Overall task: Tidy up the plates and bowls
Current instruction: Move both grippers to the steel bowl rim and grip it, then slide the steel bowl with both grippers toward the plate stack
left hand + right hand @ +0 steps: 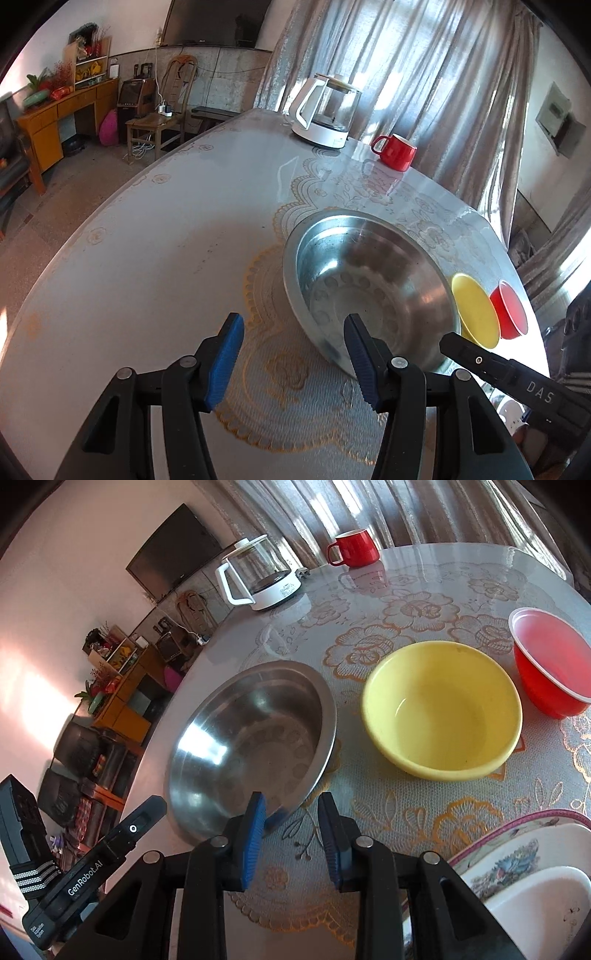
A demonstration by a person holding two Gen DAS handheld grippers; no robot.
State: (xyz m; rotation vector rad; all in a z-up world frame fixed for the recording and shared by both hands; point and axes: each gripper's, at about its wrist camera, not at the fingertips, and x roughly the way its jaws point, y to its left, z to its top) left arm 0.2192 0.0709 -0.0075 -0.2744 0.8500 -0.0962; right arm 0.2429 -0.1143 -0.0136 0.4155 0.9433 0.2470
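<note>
Both tools hang open and empty: the left tool (pixel 293 354) beside the round stainless-steel bowl (pixel 369 280), the right tool (pixel 291 840) at its near rim. On the lace-patterned worktop (pixel 406 602), the yellow plastic bowl (pixel 443 709) sits between steel and red plastic bowl (pixel 550 664).

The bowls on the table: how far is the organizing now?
Possibly done: a white dish sits in the patterned plate. In hand: nothing; both tools are open, the right tool straddling the steel bowl rim, the left tool beside it. Left: steel, yellow bowl and red bowl stand separate, unstacked.
</note>
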